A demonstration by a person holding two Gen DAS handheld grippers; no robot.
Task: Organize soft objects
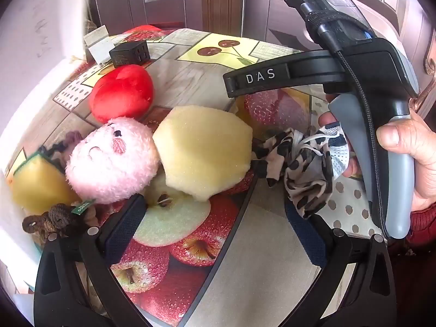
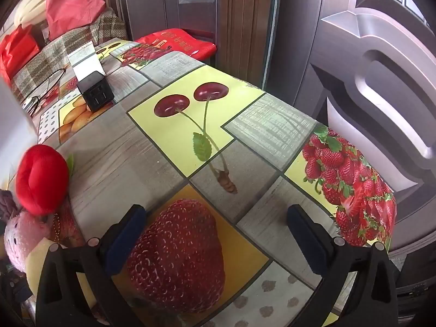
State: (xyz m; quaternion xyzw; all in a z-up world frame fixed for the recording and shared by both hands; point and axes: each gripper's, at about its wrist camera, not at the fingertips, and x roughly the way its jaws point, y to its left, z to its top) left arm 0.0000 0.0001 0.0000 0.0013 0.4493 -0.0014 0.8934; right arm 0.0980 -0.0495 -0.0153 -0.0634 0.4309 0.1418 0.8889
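The left gripper (image 1: 215, 218) is spread wide and holds nothing; ahead between its fingers lies the pale yellow sponge (image 1: 204, 150), touching the pink plush (image 1: 111, 160) to its left, with the red plush (image 1: 121, 95) beyond and the spotted cloth (image 1: 302, 171) just ahead of the right finger. The right gripper (image 2: 218, 237) also stands wide open and empty over bare tablecloth (image 2: 174, 174), whose right edge drops away near the door (image 2: 381, 81); the black charger block (image 2: 95, 94) sits far ahead-left.
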